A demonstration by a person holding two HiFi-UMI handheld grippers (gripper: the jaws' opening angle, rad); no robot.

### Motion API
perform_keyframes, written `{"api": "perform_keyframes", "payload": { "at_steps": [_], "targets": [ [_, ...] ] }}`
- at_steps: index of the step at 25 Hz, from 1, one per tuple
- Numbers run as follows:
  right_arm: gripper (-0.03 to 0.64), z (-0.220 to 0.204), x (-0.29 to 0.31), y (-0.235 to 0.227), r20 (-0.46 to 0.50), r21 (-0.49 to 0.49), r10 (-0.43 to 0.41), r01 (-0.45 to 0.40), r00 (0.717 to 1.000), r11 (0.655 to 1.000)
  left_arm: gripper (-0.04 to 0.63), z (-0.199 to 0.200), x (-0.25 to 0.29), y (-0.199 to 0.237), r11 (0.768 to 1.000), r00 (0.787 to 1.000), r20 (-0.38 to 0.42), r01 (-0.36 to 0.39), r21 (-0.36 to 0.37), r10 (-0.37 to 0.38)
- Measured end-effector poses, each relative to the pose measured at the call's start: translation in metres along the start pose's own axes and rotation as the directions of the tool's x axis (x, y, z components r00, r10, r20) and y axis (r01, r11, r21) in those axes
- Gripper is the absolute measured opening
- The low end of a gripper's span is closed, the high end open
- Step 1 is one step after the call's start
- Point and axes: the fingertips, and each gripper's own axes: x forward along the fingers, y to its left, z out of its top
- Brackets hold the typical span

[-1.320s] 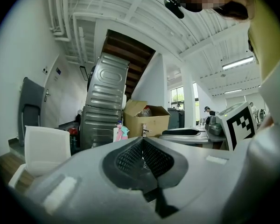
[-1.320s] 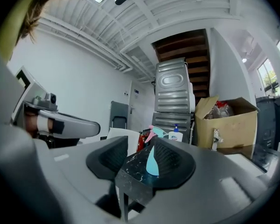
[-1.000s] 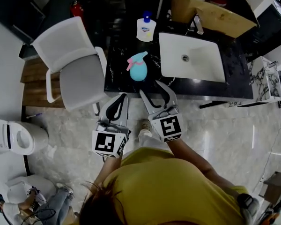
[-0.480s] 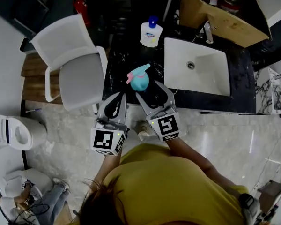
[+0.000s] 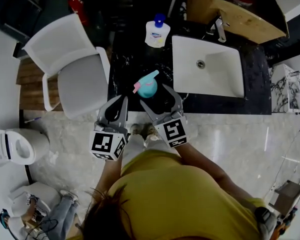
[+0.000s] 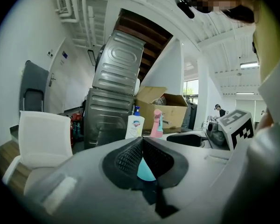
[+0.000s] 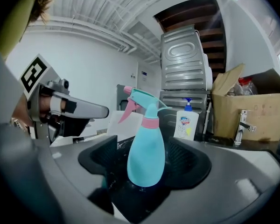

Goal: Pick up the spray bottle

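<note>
A teal spray bottle (image 5: pixel 147 86) with a pink trigger stands upright near the front edge of the black marble counter (image 5: pixel 125 69). My right gripper (image 5: pixel 154 95) reaches it from the near side. In the right gripper view the bottle (image 7: pixel 147 143) stands between the pads of the right gripper (image 7: pixel 144 164) with a gap on each side, and the jaws are opening. My left gripper (image 5: pixel 123 100) hangs just left of the bottle at the counter's edge, its tips together and empty. In the left gripper view that gripper (image 6: pixel 141 141) is shut and the bottle's pink top (image 6: pixel 156 122) shows beyond it.
A white soap dispenser (image 5: pixel 157 31) stands further back on the counter. A white sink (image 5: pixel 207 66) with a faucet (image 5: pixel 219 30) lies to the right, a cardboard box (image 5: pixel 230 9) behind it. A white chair (image 5: pixel 72 69) stands left of the counter.
Both grippers have moved forward to the counter. The right jaws have spread wider and now flank the spray bottle. The left gripper stays shut.
</note>
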Motion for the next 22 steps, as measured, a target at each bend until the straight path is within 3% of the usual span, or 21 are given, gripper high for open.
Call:
{"api": "perform_keyframes", "payload": {
  "at_steps": [12,22],
  "targets": [
    [0.372,-0.044,0.035,-0.009,-0.139,0.025,-0.016,0.019,0.990,1.000,0.005,-0.039,0.021,-0.001,0.992,0.983,-0.134,0.119,-0.043,-0.123],
    [0.383,-0.055,0.061,-0.010,-0.174,0.035,-0.006,0.012,0.985,0.999,0.005,-0.047,0.023,0.009,0.992,0.977,-0.172,0.115,-0.053,-0.123]
  ]
}}
